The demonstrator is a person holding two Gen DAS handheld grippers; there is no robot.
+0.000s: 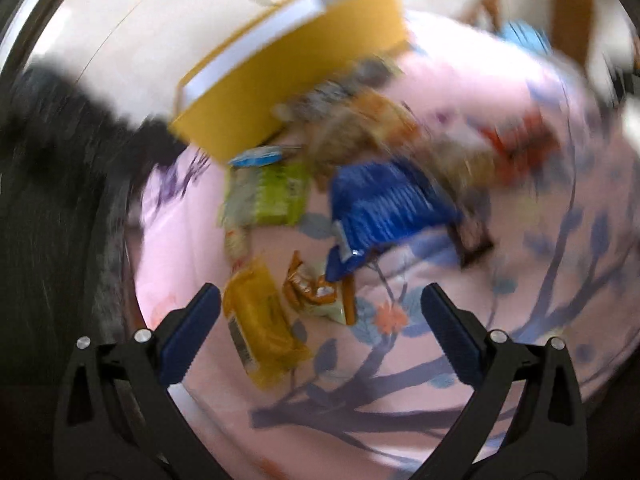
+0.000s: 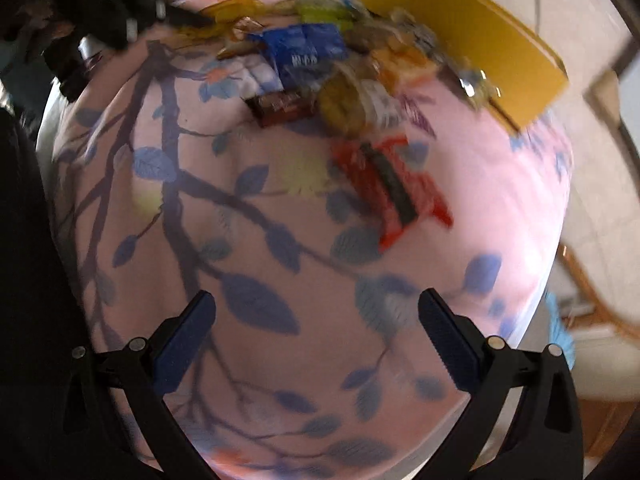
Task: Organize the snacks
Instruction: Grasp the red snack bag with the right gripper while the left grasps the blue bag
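Note:
A pile of wrapped snacks lies on a pink cloth with a blue branch-and-leaf print. In the left wrist view I see a blue packet (image 1: pixel 384 208), a green packet (image 1: pixel 272 196), a yellow packet (image 1: pixel 260 328) and an orange wrapper (image 1: pixel 316 292). A yellow box (image 1: pixel 296 64) stands behind the pile. My left gripper (image 1: pixel 320 332) is open just above the yellow packet, holding nothing. In the right wrist view a red packet (image 2: pixel 392 188), a brown bar (image 2: pixel 280 108), the blue packet (image 2: pixel 304 52) and the yellow box (image 2: pixel 460 36) lie ahead. My right gripper (image 2: pixel 316 332) is open over bare cloth. Both views are motion-blurred.
The pink cloth (image 2: pixel 240 240) covers the table, with its edge falling away on the right. A pale floor and wooden furniture legs (image 2: pixel 600 300) show beyond that edge. Something dark (image 1: pixel 48 200) fills the left side of the left wrist view.

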